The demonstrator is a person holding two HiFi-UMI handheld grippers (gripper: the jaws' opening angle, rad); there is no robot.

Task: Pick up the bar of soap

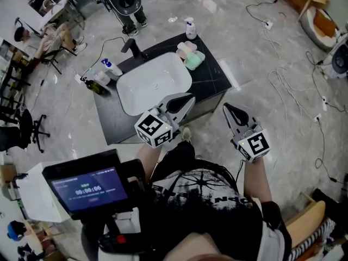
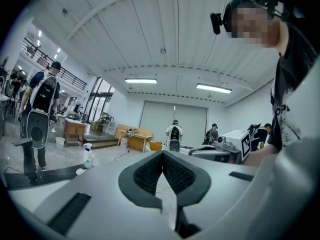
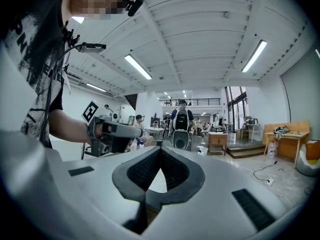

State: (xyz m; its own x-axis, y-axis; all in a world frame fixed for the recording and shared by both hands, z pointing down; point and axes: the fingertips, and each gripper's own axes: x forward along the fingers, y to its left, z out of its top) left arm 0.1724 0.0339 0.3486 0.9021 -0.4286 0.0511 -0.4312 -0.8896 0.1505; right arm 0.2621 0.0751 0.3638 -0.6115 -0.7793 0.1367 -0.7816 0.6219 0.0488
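Screen point(image 1: 89, 191) at 7 o'clock in the head view: timer digits 00:00:06. Square coded markers on left gripper point(image 1: 188, 99) and right gripper point(image 1: 227, 107) cubes; shirt print point(image 1: 209, 188) unreadable.

Left tool point(image 1: 190, 98) and right tool point(image 1: 227, 108) closed (empty).
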